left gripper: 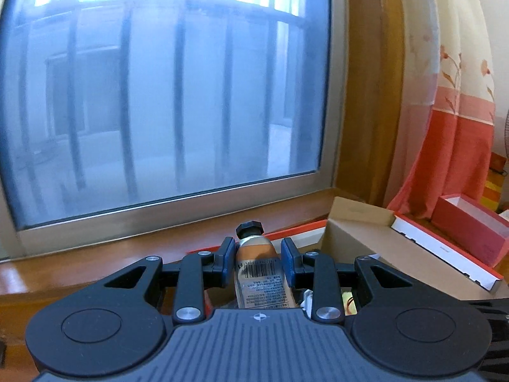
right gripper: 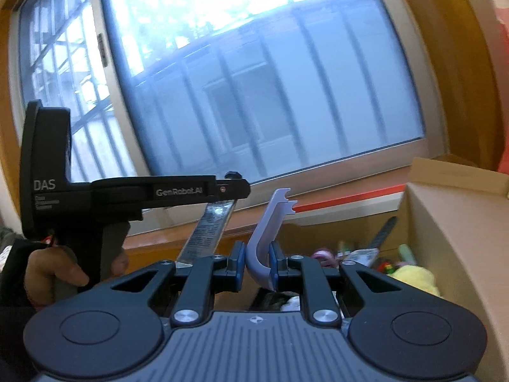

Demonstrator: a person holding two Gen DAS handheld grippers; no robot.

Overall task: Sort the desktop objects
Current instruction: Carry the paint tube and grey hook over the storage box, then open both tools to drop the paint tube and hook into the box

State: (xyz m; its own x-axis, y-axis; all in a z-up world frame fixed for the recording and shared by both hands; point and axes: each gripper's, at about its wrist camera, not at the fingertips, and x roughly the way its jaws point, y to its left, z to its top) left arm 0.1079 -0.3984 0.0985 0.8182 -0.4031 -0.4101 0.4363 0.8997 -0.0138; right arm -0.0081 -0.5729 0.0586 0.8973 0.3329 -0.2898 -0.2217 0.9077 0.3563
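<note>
My left gripper [left gripper: 257, 254] is shut on an orange-and-silver tube [left gripper: 256, 261] with a black cap, held up in front of the window. The same gripper [right gripper: 235, 187] and tube [right gripper: 210, 229] show from the side in the right wrist view, held by a hand. My right gripper [right gripper: 257, 261] is shut on a curved light-purple plastic clip [right gripper: 267, 232] with notched tips pointing up. Both are raised above an open cardboard box [right gripper: 445, 222] holding several small items, also visible in the left wrist view [left gripper: 359, 232].
A large window [left gripper: 165, 95] with a wooden sill [left gripper: 95, 264] fills the background. A red-and-white box lid [left gripper: 445, 254] and an open pink box [left gripper: 470, 226] lie at right. A pink curtain [left gripper: 445, 127] hangs right. A yellow soft item [right gripper: 413, 277] lies in the cardboard box.
</note>
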